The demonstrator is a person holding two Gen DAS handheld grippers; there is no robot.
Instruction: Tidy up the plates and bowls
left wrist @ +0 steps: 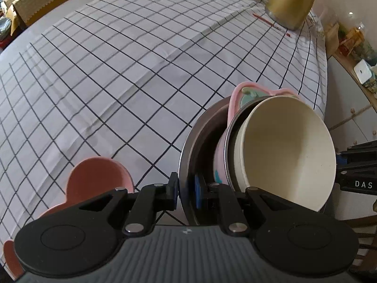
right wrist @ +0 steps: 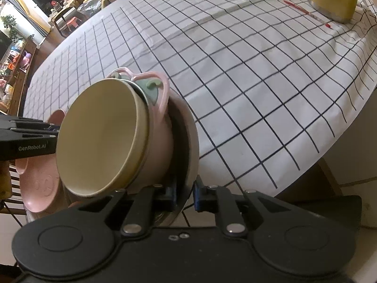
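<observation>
Both jaws tight on steel bowl (left wrist: 188, 165) rim

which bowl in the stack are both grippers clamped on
The steel bowl, outermost and largest; both pinch its rim. The pink bowl and cream bowl nest inside it.

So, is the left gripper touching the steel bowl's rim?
Touching. In the left wrist view the left gripper has its jaws closed on the steel bowl rim, no gap visible.

Cream bowl (left wrist: 285, 151), black-gridded white tablecloth (left wrist: 122, 75)
</observation>
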